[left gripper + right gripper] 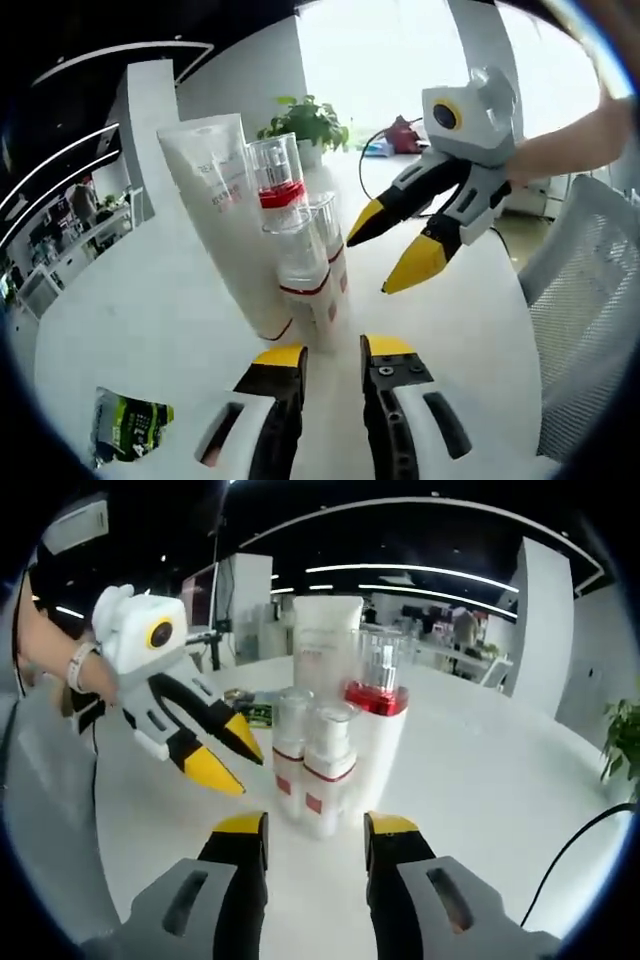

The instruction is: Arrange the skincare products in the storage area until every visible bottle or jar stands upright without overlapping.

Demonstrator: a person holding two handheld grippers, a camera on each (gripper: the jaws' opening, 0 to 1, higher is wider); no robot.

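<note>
Skincare cluster upright on white table (120, 310).
White tube (222, 210), red print unreadable; red-collared pump bottle (280, 180) and two small bottles (318, 270) touching beside it. Left gripper (332, 358) and right gripper (315, 828) near, jaws parted, empty.

In the left gripper view the left gripper (333, 352) reaches forward from the bottom edge, its yellow-tipped jaws a little apart and holding nothing. The right gripper (391, 255) comes in from the right, jaws parted and angled downward, with a bare forearm (560, 145) behind it. In the right gripper view the right gripper (316, 826) is likewise parted and empty, and a hand (55, 665) with a wristband grips the left gripper.
</note>
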